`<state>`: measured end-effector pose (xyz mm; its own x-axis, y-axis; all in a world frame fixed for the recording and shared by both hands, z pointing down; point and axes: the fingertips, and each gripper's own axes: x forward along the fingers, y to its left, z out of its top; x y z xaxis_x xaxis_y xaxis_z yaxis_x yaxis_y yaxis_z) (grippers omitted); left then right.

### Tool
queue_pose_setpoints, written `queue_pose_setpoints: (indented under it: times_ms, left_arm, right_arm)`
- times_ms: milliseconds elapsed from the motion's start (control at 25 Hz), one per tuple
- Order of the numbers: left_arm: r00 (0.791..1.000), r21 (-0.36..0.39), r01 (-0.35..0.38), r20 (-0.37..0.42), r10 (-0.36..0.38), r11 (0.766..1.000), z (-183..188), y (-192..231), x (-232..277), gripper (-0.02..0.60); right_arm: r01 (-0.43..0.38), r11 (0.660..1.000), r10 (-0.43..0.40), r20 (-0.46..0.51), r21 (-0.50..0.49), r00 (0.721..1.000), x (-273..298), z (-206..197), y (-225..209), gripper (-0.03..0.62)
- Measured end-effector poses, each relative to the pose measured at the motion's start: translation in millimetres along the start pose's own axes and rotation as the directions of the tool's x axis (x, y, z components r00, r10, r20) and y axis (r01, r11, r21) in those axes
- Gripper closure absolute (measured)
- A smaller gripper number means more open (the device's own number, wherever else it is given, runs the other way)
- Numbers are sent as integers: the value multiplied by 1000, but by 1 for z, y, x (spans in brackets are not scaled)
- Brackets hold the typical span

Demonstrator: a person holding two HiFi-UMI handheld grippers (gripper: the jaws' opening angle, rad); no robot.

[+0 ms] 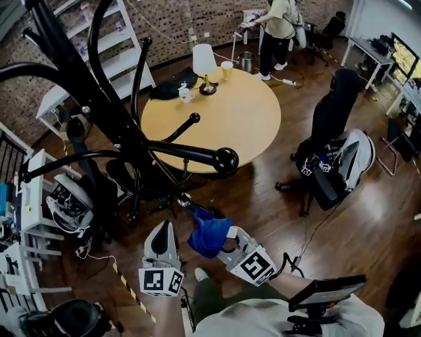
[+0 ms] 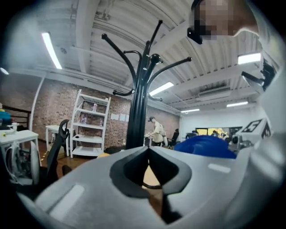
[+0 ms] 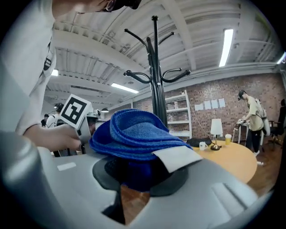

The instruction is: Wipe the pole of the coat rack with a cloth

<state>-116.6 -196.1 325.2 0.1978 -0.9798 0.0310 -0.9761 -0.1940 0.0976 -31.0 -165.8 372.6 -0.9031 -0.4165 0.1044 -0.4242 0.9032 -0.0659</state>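
1. Cloth [image 3: 134,136]: solid blue, with a white label patch at one edge.
2. Coat rack [image 1: 112,118]: glossy black throughout.
3. Left gripper [image 1: 162,228] and right gripper [image 1: 225,239]: grey bodies, with black-and-white square markers on the cubes.
4. Round table [image 1: 243,125]: pale yellow-tan top.
5. Floor [image 1: 263,204]: dark brown wood planks.
6. Wall [image 1: 210,16]: reddish-brown brick pattern.
7. Shelving unit [image 2: 87,151]: white.
8. Lamp [image 1: 203,60]: white shade.
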Motion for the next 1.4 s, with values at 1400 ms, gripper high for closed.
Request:
queue_pose_setpoints:
  times_ms: [1400]
  left_arm:
    - [995,70,-59,82,53,996,-483,94,7,581]
  right_arm:
    - [-290,925,353,272,-247,895,89,-162,-94,490]
